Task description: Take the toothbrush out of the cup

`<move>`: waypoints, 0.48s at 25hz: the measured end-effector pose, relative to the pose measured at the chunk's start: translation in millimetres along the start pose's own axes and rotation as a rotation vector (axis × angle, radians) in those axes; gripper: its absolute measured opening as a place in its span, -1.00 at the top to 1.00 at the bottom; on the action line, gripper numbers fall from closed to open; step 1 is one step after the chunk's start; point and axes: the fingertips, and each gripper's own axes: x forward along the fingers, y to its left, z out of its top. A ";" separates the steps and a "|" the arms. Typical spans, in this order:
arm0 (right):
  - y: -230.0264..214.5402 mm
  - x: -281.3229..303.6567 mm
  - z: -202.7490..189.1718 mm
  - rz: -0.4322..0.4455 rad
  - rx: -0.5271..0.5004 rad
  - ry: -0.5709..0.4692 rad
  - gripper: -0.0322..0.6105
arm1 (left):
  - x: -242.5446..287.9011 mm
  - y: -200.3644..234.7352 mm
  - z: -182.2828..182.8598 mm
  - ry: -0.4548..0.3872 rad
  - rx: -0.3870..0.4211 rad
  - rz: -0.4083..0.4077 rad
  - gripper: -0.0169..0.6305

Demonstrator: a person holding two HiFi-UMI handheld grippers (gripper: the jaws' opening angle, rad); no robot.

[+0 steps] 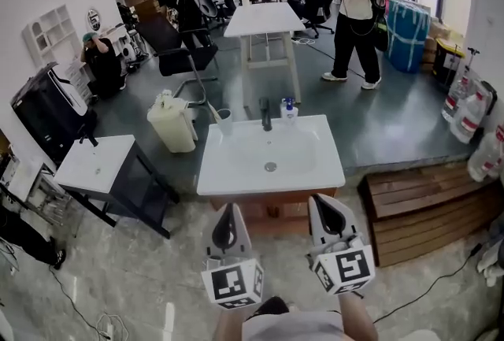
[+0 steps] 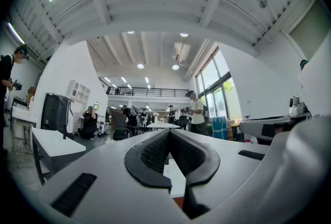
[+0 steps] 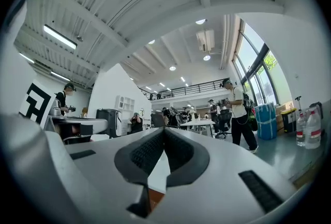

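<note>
A clear cup (image 1: 225, 124) stands on the back left corner of the white sink (image 1: 236, 174). A toothbrush (image 1: 214, 111) sticks out of the cup, leaning left. My left gripper (image 1: 231, 209) and right gripper (image 1: 323, 202) hang side by side in front of the sink's near edge, well short of the cup. Both are shut, with nothing between their jaws. In the left gripper view the black pads (image 2: 155, 150) meet at the tip, and the left gripper (image 2: 169, 133) points across the sink top. The right gripper (image 3: 164, 130) is shut in the same way in the right gripper view.
A black faucet (image 1: 265, 114) and a small bottle (image 1: 288, 109) stand at the sink's back. A beige bin (image 1: 173, 124) and a low white table (image 1: 98, 164) are to the left, and a wooden platform (image 1: 425, 209) to the right. A person (image 1: 354, 9) stands beyond, near a long white table (image 1: 264, 19).
</note>
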 end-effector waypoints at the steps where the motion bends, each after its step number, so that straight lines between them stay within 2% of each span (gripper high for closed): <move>1: -1.0 1.8 -0.6 0.004 0.000 -0.001 0.87 | 0.1 -0.2 -1.2 0.003 0.004 0.002 0.90; 7: 10.6 12.1 -7.5 0.083 0.003 0.020 0.87 | 5.1 9.1 -9.1 0.034 0.009 0.026 0.90; 12: -2.5 38.6 -20.9 0.052 0.018 0.024 0.87 | 38.0 12.3 -16.5 0.027 0.013 0.012 0.90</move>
